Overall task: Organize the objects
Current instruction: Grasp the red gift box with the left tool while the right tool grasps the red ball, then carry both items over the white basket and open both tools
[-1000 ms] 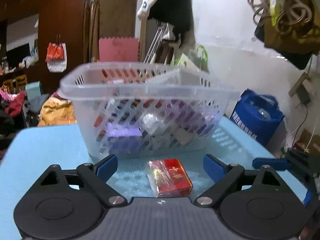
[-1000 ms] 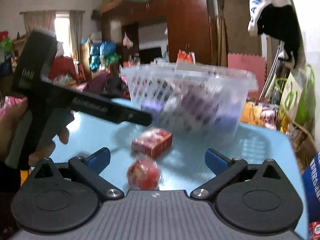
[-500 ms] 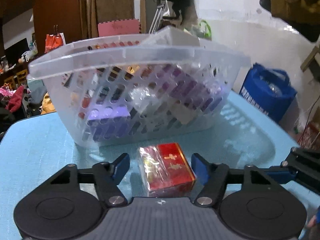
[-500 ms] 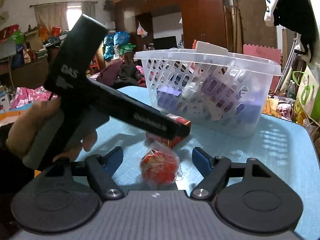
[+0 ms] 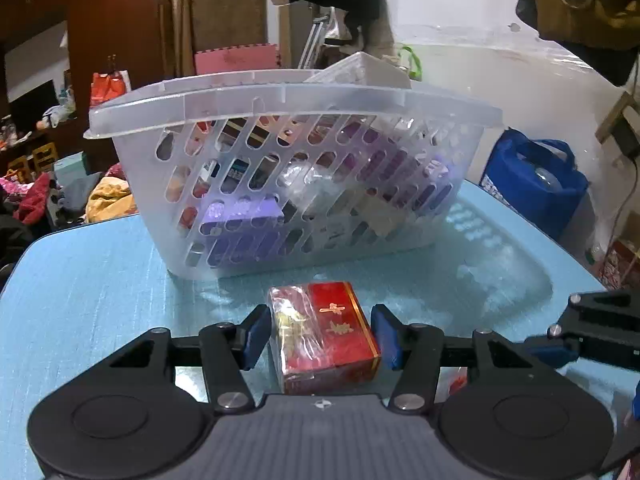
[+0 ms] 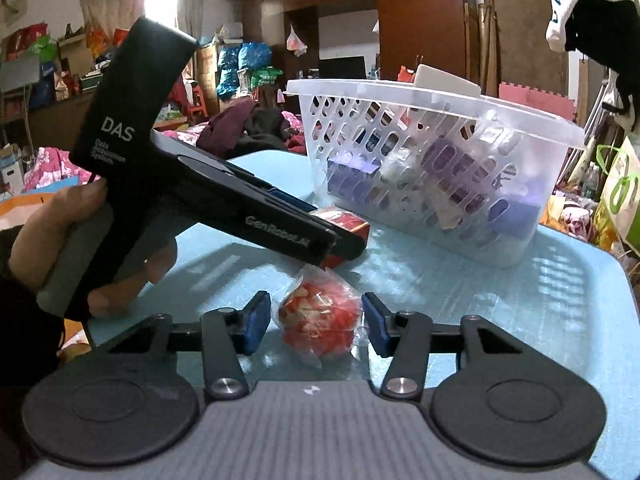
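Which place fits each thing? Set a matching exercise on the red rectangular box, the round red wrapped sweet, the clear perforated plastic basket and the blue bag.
Things
1. red rectangular box
2. round red wrapped sweet
3. clear perforated plastic basket
4. blue bag

Places
A. beyond the table, near the wall
B. between the left gripper fingers
C. on the table, full of packets
D. between the right gripper fingers

Pairs: 1-B, 2-D, 3-C, 4-A
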Motion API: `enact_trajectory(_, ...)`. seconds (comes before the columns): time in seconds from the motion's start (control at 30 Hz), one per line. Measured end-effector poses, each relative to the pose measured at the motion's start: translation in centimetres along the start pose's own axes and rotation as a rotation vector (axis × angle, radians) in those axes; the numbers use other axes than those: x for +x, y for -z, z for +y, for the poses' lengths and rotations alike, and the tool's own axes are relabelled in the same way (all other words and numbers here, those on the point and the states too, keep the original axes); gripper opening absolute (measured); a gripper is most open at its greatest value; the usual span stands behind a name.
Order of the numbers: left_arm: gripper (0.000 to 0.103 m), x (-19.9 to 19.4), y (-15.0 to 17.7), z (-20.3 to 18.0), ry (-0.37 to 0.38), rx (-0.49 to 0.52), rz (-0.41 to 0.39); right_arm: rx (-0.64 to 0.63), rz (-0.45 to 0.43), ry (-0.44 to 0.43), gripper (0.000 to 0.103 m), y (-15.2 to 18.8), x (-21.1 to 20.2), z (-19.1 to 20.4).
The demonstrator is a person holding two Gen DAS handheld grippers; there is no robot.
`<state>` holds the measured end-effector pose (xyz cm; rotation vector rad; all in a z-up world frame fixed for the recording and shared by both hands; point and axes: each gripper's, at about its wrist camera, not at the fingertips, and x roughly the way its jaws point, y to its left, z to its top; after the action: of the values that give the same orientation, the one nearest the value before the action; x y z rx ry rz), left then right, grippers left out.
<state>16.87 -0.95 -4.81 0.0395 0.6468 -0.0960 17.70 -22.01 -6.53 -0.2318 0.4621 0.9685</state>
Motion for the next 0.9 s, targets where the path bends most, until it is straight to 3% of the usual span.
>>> enact_trajectory(0.27, 0.058, 0.0, 0.2, -0.1, 0.004, -0.007, -0.010, 0.001, -0.042, -0.003, 0.049, 0.4, -0.9, 0.1)
enact_trajectory(0.53, 0.058, -5.4, -0.7, 2.0, 0.043, -0.079, -0.169, 0.091, -0.223, 0.042, 0.048, -2.1, -5.4, -2.3)
enact_trajectory(0.63, 0.058, -8.3, -3.6, 1.9, 0.027, -0.046, -0.246, 0.080, -0.289, 0.082, 0.049, -5.5, -7.1, -3.0)
enact_trajectory(0.73, 0.058, -9.0, -7.8, 2.2, -0.001, -0.037, -0.260, 0.058, -0.311, 0.147, 0.049, -10.0, -7.2, -3.8)
enact_trajectory(0.9, 0.058, -7.0, -14.1, 4.0, -0.061, -0.088, -0.226, 0.091, -0.242, 0.268, 0.049, -16.0, -3.8, -6.7)
